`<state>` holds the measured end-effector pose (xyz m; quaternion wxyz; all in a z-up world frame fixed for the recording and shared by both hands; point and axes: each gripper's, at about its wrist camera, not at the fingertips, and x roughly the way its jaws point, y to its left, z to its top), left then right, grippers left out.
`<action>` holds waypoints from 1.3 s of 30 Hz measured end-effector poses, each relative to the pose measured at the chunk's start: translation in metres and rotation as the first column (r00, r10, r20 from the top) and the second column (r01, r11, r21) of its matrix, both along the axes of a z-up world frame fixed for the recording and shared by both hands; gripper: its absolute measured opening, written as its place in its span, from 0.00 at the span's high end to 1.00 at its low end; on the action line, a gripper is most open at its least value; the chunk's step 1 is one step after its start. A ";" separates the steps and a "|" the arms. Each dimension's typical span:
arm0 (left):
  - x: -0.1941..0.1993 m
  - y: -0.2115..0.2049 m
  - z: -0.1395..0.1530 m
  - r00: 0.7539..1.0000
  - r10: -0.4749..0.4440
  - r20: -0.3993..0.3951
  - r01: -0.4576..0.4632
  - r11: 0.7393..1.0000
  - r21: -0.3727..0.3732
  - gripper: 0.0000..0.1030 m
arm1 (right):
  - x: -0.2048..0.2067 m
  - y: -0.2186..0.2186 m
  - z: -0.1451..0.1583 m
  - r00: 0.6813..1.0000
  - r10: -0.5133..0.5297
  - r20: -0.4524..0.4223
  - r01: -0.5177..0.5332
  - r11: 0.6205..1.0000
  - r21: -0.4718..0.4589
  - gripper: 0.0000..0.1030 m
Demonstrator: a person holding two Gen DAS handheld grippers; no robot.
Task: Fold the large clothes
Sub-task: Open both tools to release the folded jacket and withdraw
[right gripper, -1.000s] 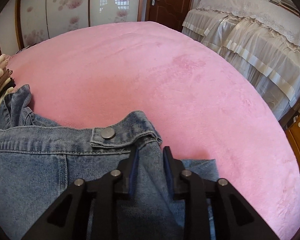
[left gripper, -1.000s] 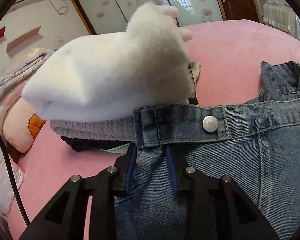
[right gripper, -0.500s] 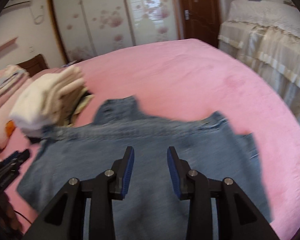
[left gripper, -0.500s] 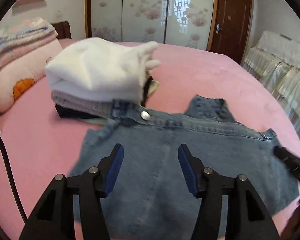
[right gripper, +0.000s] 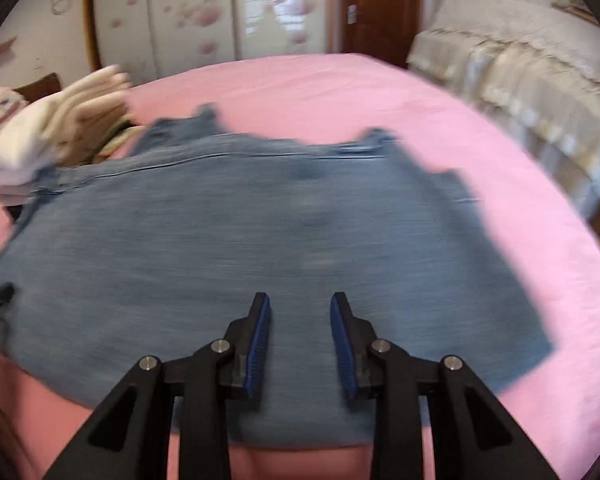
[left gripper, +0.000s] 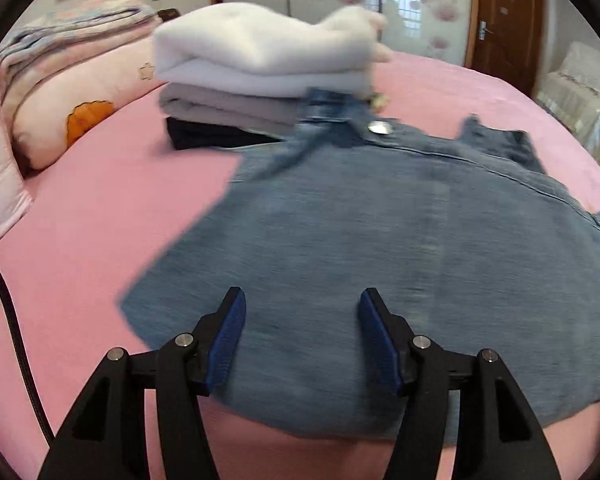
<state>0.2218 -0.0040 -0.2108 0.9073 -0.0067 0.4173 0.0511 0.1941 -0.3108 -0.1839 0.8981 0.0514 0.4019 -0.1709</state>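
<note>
Left wrist view: one denim garment [left gripper: 380,248] lies flat on the pink bed [left gripper: 79,240], its waistband with one metal button [left gripper: 378,127] at the far side, long axis running left to right. One stack of folded clothes [left gripper: 259,80] touches the waistband's left end; one pillow [left gripper: 71,108] lies at the bed's left edge. Left gripper [left gripper: 302,332] hangs above the near hem, jaws wide and opening, nothing between them.

Right wrist view: same garment [right gripper: 259,240], waistband farthest. Right gripper [right gripper: 300,320] hovers over it, narrowly parted and closing, empty.

Folded blue denim garment [left gripper: 400,248], flat on bed
</note>
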 end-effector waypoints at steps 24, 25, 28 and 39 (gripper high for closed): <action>0.003 0.042 0.006 0.992 0.117 -0.058 -0.112 0.991 0.077 0.44 | -0.030 -0.051 0.005 0.987 -0.151 -0.046 0.152 0.988 0.006 0.79; 0.003 0.042 0.009 0.991 0.114 -0.068 -0.108 0.991 0.074 0.44 | -0.031 -0.052 0.009 0.986 -0.157 -0.049 0.158 0.987 0.026 0.79; -0.003 0.040 0.023 0.992 0.086 -0.093 -0.083 0.996 0.033 0.44 | -0.037 -0.054 0.018 0.984 -0.171 -0.051 0.175 0.982 0.070 0.79; -0.054 0.023 0.089 0.994 -0.022 -0.104 0.016 0.998 -0.057 0.43 | -0.080 -0.030 0.077 0.988 -0.157 0.012 0.153 0.976 0.157 0.70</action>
